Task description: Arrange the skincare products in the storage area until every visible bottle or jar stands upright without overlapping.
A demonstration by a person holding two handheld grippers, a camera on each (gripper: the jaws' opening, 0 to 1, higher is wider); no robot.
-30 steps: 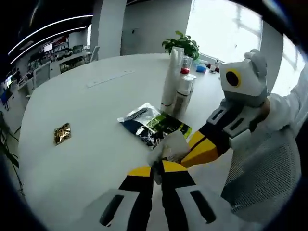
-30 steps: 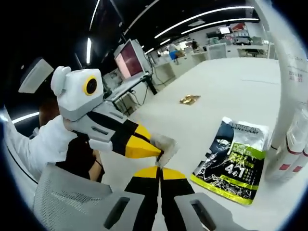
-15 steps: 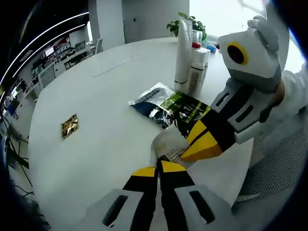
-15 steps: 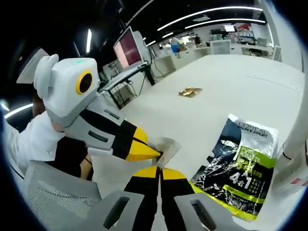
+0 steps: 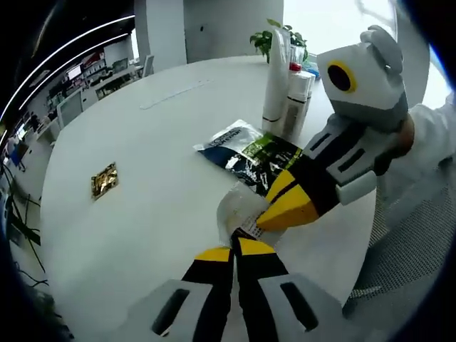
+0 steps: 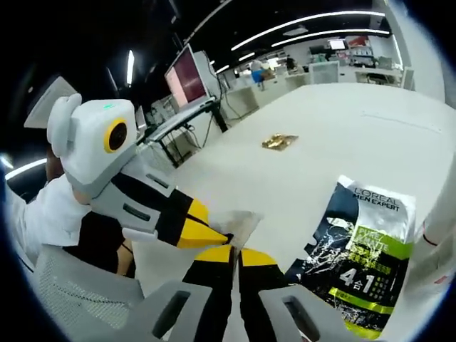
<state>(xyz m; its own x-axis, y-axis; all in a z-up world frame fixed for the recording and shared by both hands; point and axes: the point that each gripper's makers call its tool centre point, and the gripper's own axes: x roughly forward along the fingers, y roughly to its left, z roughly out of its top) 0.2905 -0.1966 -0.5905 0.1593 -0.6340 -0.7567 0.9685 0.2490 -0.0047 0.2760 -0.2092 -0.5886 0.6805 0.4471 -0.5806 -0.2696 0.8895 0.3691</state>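
Two grippers' jaws pinching one small sachet point(image 5: 239, 214), round white table point(image 5: 142, 178), open office behind

Count on the white table point(image 5: 142, 185): one dark-and-green sachet point(image 5: 251, 152) at centre, one small translucent packet point(image 5: 239, 214) at six o'clock, one gold wrapper point(image 5: 104, 181) at nine o'clock, three upright bottles point(image 5: 286, 85) grouped at one o'clock, one potted plant point(image 5: 279, 39) behind them.

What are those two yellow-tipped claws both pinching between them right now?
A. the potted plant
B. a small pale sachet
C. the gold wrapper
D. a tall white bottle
B: both grippers' jaws close on the small pale sachet, above the white table.
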